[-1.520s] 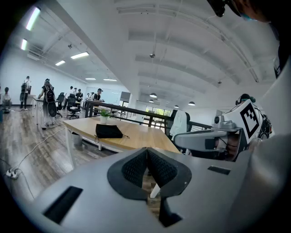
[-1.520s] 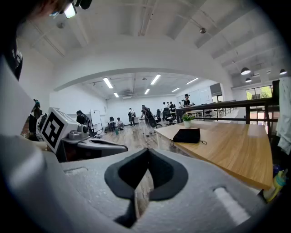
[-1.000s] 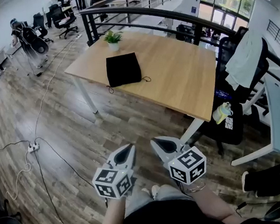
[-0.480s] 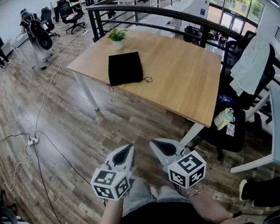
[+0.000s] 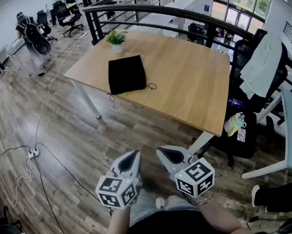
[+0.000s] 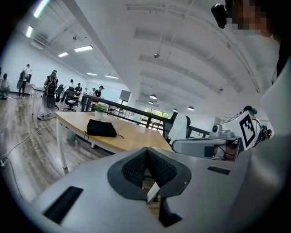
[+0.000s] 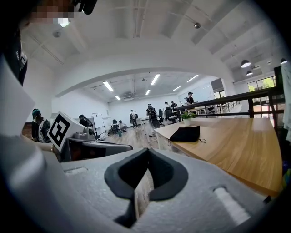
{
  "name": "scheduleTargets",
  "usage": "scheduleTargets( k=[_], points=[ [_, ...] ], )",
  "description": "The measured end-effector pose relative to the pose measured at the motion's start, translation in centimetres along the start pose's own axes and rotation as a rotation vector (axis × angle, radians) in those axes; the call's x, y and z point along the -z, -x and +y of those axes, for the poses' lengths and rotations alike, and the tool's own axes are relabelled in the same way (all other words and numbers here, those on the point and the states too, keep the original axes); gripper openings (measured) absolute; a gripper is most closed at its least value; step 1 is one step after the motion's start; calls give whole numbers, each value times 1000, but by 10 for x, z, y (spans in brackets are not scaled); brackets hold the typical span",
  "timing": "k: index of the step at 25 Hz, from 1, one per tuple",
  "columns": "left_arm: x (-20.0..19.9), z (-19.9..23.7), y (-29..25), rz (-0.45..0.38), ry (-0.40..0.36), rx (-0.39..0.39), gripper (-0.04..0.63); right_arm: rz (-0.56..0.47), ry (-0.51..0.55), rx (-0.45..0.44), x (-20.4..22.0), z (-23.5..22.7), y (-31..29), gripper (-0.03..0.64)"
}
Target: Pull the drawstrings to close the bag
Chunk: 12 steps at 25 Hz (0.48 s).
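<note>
A black drawstring bag (image 5: pixel 126 74) lies flat on the wooden table (image 5: pixel 194 83), near its left end, with thin cords trailing off both near corners. The same bag (image 6: pixel 101 128) shows small and far off in the left gripper view, and again (image 7: pixel 186 134) in the right gripper view. My left gripper (image 5: pixel 138 152) and right gripper (image 5: pixel 158 149) are held side by side close to my body, well short of the table, over the floor. Both are shut with nothing between the jaws.
A small potted plant (image 5: pixel 116 40) stands at the table's far left corner. A black railing (image 5: pixel 177 14) runs behind the table. A chair draped with a pale garment (image 5: pixel 259 58) sits at the right. Cables and a power strip (image 5: pixel 33 153) lie on the floor at left.
The head view has shifted slightly, so the table and bag sit a little differently in the frame. Both grippers stay shut in the same place near my body.
</note>
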<state>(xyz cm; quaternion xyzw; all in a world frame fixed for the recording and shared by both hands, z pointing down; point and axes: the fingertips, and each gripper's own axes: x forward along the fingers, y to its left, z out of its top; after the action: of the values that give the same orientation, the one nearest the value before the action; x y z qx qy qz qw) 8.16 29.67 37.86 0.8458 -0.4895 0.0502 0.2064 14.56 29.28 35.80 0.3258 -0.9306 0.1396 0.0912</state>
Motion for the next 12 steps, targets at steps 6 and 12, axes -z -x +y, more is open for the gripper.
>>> scheduleTargets(
  k=[6, 12],
  points=[
    [-23, 52, -37, 12, 11, 29, 15, 7, -10, 42, -17, -32, -57, -2],
    [-62, 122, -69, 2, 22, 33, 15, 15, 1, 63, -45, -58, -131, -2]
  ],
)
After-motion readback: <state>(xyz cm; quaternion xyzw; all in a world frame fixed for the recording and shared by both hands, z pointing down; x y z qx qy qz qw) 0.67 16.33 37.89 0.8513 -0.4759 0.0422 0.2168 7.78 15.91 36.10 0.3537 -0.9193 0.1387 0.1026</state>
